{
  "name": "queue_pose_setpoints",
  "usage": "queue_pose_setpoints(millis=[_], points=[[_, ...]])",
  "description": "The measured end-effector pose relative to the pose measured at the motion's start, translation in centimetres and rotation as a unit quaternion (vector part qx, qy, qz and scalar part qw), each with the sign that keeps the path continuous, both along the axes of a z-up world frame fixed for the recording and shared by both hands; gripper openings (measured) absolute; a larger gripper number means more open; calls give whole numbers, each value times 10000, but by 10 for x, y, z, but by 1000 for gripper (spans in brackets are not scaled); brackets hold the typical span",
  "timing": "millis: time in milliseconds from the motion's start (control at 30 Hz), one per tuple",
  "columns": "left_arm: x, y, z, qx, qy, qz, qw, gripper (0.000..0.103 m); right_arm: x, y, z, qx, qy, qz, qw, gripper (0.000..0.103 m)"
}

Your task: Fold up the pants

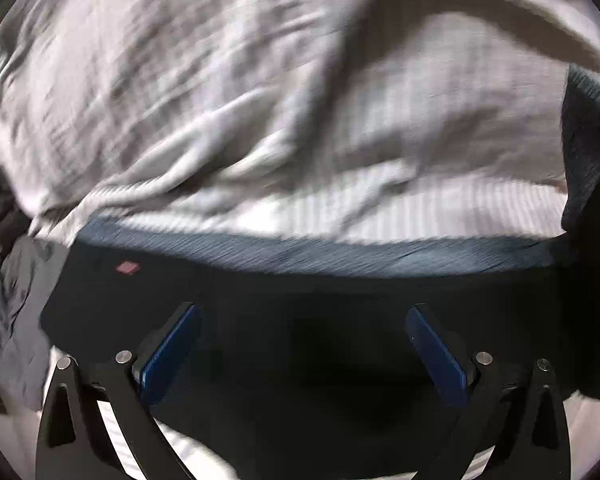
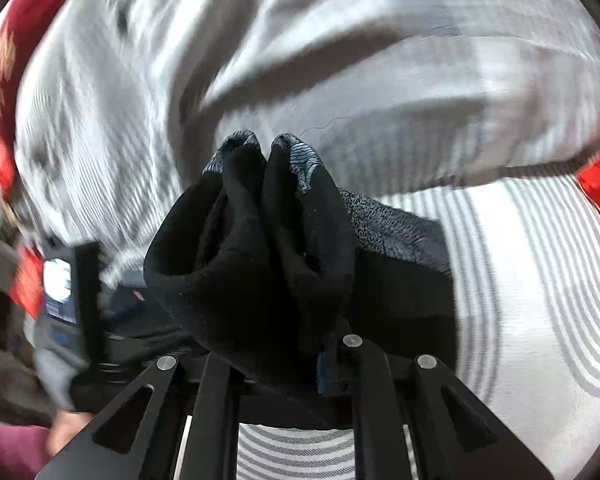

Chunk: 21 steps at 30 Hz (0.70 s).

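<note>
Right gripper [image 2: 296,360] clamped on bunched pants [image 2: 260,248], fabric lifted above striped bed [image 2: 540,280]. Left gripper [image 1: 304,344] gaped wide, empty, pants' dark edge [image 1: 300,252] running crosswise just ahead of pads [image 1: 172,352]. Left nearer free edge.

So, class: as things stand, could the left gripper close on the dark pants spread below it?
Probably yes. The left gripper is open, its blue pads on either side of the dark pants, with nothing between. The view is blurred, so whether it is low enough to pinch cloth is unclear.
</note>
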<state>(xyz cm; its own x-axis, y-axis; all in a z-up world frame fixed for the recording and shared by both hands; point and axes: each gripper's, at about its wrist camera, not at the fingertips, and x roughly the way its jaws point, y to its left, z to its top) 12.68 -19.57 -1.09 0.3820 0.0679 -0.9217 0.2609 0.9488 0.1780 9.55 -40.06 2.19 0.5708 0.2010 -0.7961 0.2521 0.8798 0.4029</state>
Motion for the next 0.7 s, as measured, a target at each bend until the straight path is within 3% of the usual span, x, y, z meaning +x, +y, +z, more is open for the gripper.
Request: queue_pose_setpoints(millis=[200, 300, 400, 433, 567, 700], points=[[-15, 66, -21, 86, 244, 423, 9988, 103, 23, 88, -47, -1221, 818, 616, 9872, 19], [-14, 87, -36, 37, 365, 535, 9979, 103, 22, 121, -67, -1996, 1148, 820, 9697, 31], [-12, 104, -44, 9, 437, 615, 9972, 103, 22, 149, -66, -2648, 1101, 1180, 9507, 61], [-12, 108, -45, -3, 451, 642, 9969, 103, 17, 162, -61, -2715, 964, 1411, 9471, 72], [-8, 121, -39, -77, 481, 679, 9965, 103, -13, 202, -43, -2748, 550, 2292, 9322, 72], [-2, 125, -36, -123, 472, 524, 9974, 103, -32, 192, -27, -2746, 453, 2256, 9336, 72]])
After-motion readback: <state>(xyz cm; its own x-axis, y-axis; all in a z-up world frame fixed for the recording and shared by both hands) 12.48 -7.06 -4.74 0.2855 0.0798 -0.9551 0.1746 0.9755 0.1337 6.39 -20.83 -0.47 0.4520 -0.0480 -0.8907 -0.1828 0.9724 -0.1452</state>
